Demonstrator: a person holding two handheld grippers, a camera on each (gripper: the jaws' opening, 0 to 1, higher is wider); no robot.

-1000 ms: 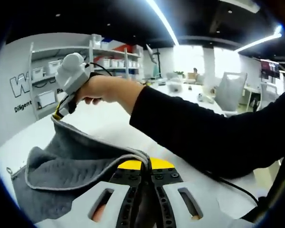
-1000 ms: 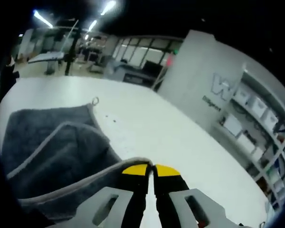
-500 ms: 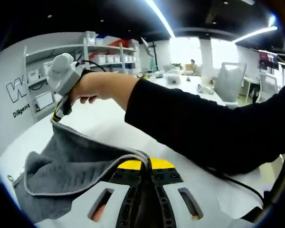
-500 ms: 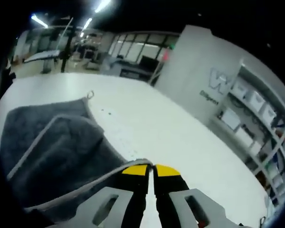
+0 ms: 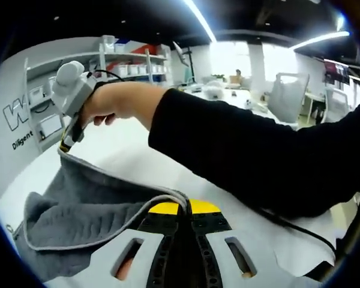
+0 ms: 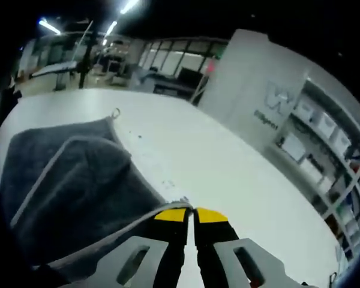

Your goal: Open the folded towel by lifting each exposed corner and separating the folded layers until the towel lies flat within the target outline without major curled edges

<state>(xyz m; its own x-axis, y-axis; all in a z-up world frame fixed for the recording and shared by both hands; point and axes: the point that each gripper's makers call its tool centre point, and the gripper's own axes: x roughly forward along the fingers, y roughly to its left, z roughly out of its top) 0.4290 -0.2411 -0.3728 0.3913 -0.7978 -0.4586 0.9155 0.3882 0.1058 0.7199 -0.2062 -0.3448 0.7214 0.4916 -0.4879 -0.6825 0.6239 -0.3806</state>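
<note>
So my left tongs (image 5: 179,210) are clamped on the grey towel (image 5: 90,204) hem, and my right tongs (image 6: 189,213) are pinching another corner, held up off the white table (image 6: 228,174). The rest of the towel sags between them, partly folded over itself.

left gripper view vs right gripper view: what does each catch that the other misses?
Left gripper view alone: the right gripper seen from outside, shut on a raised towel corner, with the hand and black sleeve that hold it, and the left gripper shut on the towel's edge. Right gripper view alone: the towel's hanging loop lying on the table, and a folded layer still resting on the layer below. Both: the grey towel, the white table, a shelf rack by the lettered wall.
</note>
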